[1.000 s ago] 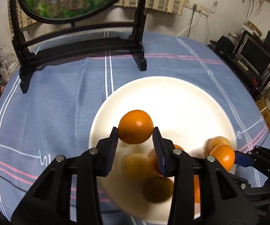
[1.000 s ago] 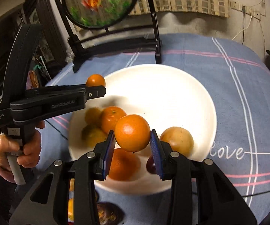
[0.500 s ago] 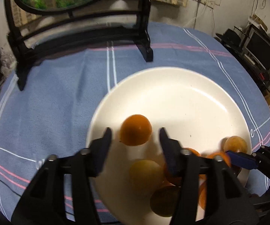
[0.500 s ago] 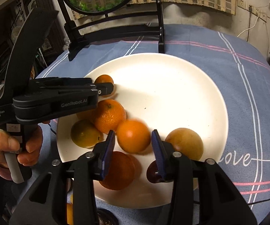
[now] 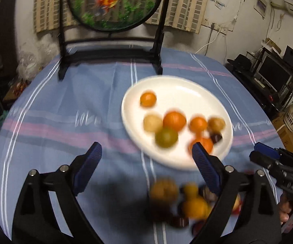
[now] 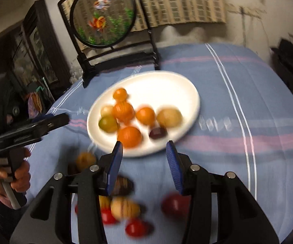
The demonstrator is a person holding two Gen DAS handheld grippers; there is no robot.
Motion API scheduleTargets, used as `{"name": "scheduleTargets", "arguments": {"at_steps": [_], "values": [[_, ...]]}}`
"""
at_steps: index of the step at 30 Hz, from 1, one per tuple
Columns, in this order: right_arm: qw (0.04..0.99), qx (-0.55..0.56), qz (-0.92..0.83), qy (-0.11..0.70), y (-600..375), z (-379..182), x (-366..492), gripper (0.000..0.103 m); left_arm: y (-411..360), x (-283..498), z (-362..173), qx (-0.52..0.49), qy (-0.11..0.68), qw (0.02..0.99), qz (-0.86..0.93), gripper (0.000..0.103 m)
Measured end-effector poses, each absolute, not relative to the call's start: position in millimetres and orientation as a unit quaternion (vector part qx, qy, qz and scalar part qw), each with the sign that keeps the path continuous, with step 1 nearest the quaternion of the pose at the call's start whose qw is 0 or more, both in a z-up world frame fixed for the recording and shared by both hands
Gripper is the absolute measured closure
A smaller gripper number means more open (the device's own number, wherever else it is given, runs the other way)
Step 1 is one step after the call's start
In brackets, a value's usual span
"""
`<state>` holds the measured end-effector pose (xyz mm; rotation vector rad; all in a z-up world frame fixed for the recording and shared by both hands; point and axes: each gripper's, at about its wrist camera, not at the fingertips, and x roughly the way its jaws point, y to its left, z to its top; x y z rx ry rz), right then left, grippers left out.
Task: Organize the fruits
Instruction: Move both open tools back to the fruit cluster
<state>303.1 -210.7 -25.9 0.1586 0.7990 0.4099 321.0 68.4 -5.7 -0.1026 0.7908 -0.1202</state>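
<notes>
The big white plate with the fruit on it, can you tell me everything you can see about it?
The round white plate looks smooth and glossy, like ceramic, with a shallow raised rim. It lies flat on the blue striped tablecloth, in front of the black stand of the round goldfish picture. Eight fruits rest on its near half: four orange, three yellowish or greenish, one small dark purple. Its far half is bare. More fruit lies on the cloth nearby. No hand-held gripper touches the plate.
</notes>
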Motion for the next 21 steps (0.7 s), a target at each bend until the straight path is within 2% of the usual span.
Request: {"name": "scheduleTargets", "arguments": {"at_steps": [6, 10, 16, 21], "values": [[0.894, 0.083, 0.201, 0.391, -226.4, -48.8, 233.0, 0.057, 55.9, 237.2, -33.4, -0.060, 0.403, 0.911, -0.071, 0.011], [0.892, 0.055, 0.207, 0.399, -216.0, -62.2, 211.7, 0.057, 35.8, 202.5, -52.5, -0.019, 0.399, 0.914, -0.074, 0.010], [0.885, 0.030, 0.205, 0.418, -198.9, -71.9, 218.0, 0.057, 23.7, 186.3, -64.2, 0.003, 0.385, 0.919, -0.084, 0.009], [0.881, 0.020, 0.189, 0.434, -195.5, -76.8, 229.1, 0.057, 29.3, 188.8, -67.1, -0.018, 0.395, 0.914, -0.096, 0.007]]}}
